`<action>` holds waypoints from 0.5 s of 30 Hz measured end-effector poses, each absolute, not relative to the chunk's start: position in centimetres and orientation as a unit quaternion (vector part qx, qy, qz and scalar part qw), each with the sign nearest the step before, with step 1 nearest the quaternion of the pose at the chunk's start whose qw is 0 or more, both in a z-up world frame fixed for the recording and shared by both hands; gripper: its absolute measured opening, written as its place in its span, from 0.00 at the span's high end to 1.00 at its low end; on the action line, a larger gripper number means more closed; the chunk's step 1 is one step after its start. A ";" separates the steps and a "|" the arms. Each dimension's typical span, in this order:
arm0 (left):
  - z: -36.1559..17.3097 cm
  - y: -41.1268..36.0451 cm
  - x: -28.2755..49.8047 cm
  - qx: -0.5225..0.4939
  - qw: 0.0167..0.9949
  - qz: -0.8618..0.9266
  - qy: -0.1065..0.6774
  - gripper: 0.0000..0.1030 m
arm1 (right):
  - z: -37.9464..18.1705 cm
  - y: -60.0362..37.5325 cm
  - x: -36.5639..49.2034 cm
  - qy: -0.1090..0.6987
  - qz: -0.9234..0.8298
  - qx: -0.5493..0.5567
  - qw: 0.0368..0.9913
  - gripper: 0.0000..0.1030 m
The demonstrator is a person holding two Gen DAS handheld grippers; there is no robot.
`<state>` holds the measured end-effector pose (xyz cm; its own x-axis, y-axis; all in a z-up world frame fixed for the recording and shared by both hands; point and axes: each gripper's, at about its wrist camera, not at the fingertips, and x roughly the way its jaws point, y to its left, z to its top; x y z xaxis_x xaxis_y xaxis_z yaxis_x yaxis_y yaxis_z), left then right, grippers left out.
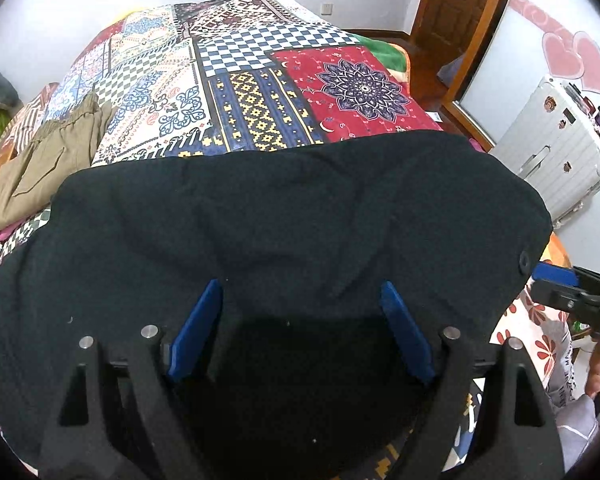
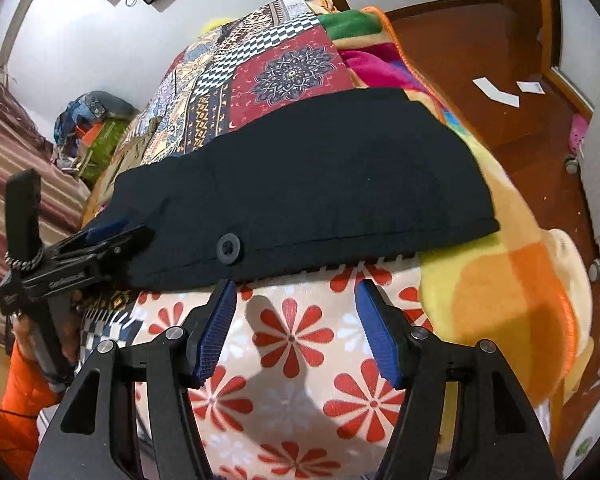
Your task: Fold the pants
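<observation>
Black pants [image 1: 284,216] lie folded flat across the near end of the bed, with a black button [image 1: 524,258] at their right edge. My left gripper [image 1: 300,292] is open, its blue fingers hovering over the near part of the pants, holding nothing. In the right wrist view the pants [image 2: 300,184] lie ahead, button [image 2: 228,248] near the front hem. My right gripper [image 2: 296,292] is open and empty, just short of the pants' edge over the flowered sheet [image 2: 292,352]. The left gripper [image 2: 100,240] shows at the pants' left end.
A patchwork quilt [image 1: 260,92] covers the bed. Folded khaki pants [image 1: 56,160] lie at the left. A white suitcase [image 1: 556,148] and wooden door [image 1: 460,0] stand to the right. A yellow-orange blanket [image 2: 500,288] hangs off the bed's corner. Papers [image 2: 496,92] lie on the wood floor.
</observation>
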<state>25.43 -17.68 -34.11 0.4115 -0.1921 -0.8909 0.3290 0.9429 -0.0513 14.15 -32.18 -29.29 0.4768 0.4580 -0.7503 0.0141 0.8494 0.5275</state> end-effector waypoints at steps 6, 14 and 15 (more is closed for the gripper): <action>-34.2 -17.7 25.4 0.063 0.838 -0.157 0.518 0.19 | -29.6 -32.7 14.7 0.477 0.140 0.264 0.827 0.36; -34.2 -17.7 25.4 0.064 0.838 -0.157 0.519 0.18 | -28.8 -33.8 15.3 0.439 0.129 0.318 0.831 0.35; -34.3 -17.8 25.5 0.065 0.838 -0.157 0.519 0.18 | -28.8 -34.0 15.6 0.436 0.127 0.325 0.829 0.35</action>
